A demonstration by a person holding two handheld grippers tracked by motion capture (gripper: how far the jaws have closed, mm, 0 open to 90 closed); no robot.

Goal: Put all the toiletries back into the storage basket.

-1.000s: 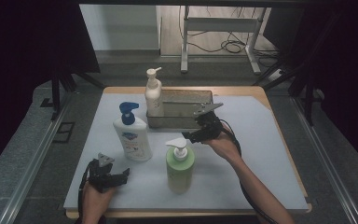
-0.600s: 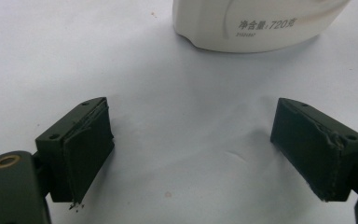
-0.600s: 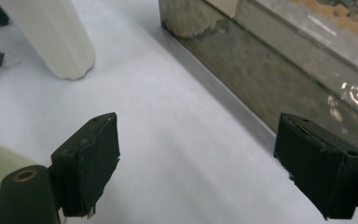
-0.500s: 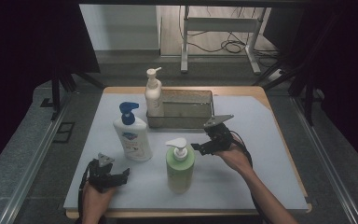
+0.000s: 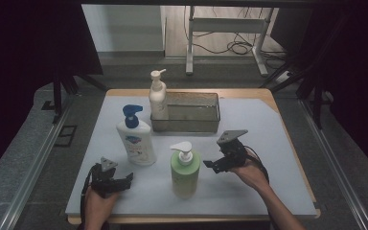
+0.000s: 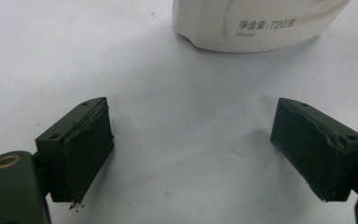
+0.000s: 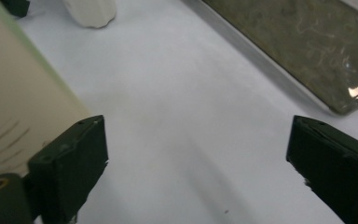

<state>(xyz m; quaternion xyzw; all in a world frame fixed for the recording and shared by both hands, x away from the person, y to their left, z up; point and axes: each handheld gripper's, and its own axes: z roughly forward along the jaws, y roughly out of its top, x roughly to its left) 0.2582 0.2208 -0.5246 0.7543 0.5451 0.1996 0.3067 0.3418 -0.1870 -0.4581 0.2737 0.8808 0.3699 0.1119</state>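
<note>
A green pump bottle [image 5: 185, 170] stands near the front middle of the white mat [image 5: 273, 129]. My right gripper [image 5: 211, 165] is just to its right, open and holding nothing. In the right gripper view, the green bottle [image 7: 18, 107] lies beside the left jaw of that gripper [image 7: 200, 168]. A white bottle with a blue pump [image 5: 135, 139] stands further left. My left gripper [image 5: 126, 178] rests open at the front left, and in the left gripper view the white bottle's base [image 6: 256, 23] is ahead of that gripper [image 6: 205, 154]. A cream pump bottle [image 5: 157, 96] stands at the back.
A clear rectangular bin [image 5: 187, 125] sits at the back middle, next to the cream bottle; its corner [image 7: 307, 51] shows in the right gripper view. Bare mat lies on the right side. Dark curtains and a metal frame surround the table.
My right gripper has drawn back from beside the bin toward the front, ending next to the green bottle. The left gripper has stayed put.
</note>
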